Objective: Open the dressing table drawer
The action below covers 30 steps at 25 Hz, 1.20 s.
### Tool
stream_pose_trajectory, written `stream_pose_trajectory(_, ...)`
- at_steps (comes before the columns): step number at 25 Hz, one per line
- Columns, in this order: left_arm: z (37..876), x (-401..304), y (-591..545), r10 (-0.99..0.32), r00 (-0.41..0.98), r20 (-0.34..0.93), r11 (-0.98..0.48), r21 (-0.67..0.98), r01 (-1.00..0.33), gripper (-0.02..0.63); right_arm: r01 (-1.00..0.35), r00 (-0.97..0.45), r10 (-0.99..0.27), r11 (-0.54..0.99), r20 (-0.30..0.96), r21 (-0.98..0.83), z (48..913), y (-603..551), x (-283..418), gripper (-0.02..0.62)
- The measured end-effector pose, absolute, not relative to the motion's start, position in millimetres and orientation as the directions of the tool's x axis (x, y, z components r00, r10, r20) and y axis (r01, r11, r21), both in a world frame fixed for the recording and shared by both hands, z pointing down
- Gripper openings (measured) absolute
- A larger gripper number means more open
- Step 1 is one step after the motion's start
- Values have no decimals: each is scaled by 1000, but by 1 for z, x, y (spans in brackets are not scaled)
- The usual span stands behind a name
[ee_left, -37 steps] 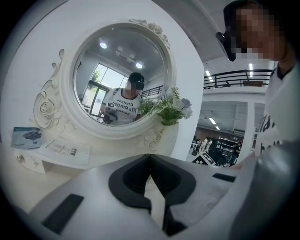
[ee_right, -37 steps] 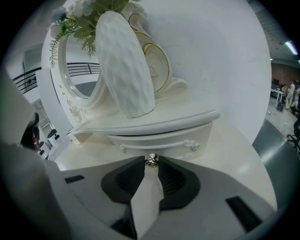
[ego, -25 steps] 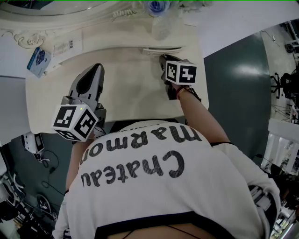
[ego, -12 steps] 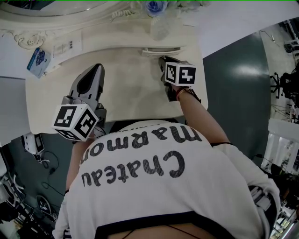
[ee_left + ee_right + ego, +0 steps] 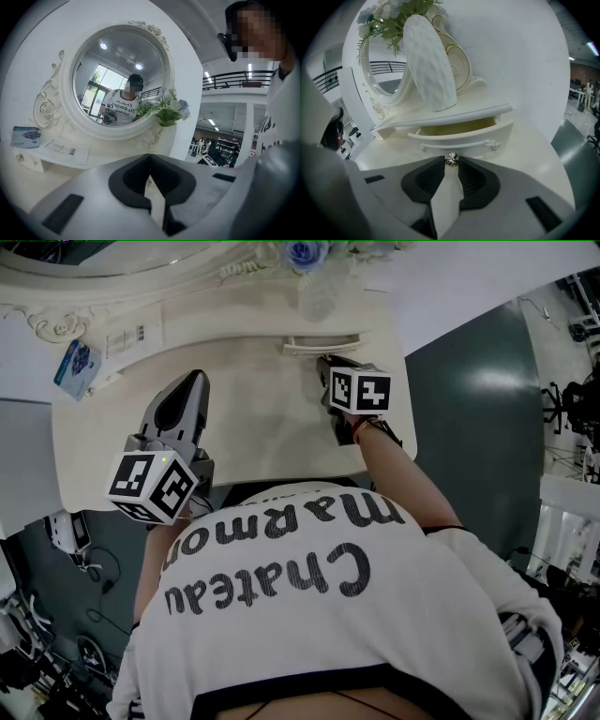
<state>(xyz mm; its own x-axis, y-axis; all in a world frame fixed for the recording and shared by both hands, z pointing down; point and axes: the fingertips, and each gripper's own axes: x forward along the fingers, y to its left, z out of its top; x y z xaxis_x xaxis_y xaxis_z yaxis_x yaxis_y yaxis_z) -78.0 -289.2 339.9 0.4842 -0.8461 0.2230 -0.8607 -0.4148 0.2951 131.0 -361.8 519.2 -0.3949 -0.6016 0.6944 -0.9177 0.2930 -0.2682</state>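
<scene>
right fingers pinched on the drawer knob, drawer part-way out

the right gripper [image 5: 451, 162] has its two fingertips nipped onto the small metal knob [image 5: 451, 159], which sits between the pads. the left gripper [image 5: 150, 160] holds nothing, its fingertips pressed together. just beyond the right fingertips the drawer [image 5: 459, 140] stands pulled a little out from under its shelf [image 5: 440, 117], its curved white front forward and a yellowish inside showing above it. only the right gripper view shows that opening, with a white vase [image 5: 431, 65] on the shelf above and past the fingers. the head view shows the left gripper over the dressing table [image 5: 262, 432] top, well to the left of the drawer. ahead of the left fingers, the left gripper view shows the round mirror [image 5: 119, 84] and flowers [image 5: 168, 108].
</scene>
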Motion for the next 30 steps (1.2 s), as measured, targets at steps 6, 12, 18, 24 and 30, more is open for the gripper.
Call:
stream_pose_trajectory(6, 340, -76, -287, -843, 490, 221, -421, 297, -857, 23, -918, -393, -600, 293, 697, -265, 520, -357, 132, 101)
stream_pose_trajectory(12, 339, -75, -285, -840, 496, 219, -427, 296, -854, 23, -919, -392, -600, 293, 698, -264, 519, -353, 132, 101)
stream_pose_trajectory(18, 339, -75, -284, -837, 501, 220, -431, 298, -852, 23, -921, -388, -601, 290, 699, -261, 519, -351, 133, 101)
stream_pose_trajectory(24, 339, -76, -282, -836, 502, 221, -432, 299, -851, 23, -922, -383, -599, 290, 703, -255, 519, -348, 133, 101)
stream_pose_trajectory(30, 339, -76, -279, -833, 506, 222, -436, 297, -849, 23, -923, -380, -599, 290, 705, -251, 519, -344, 133, 101)
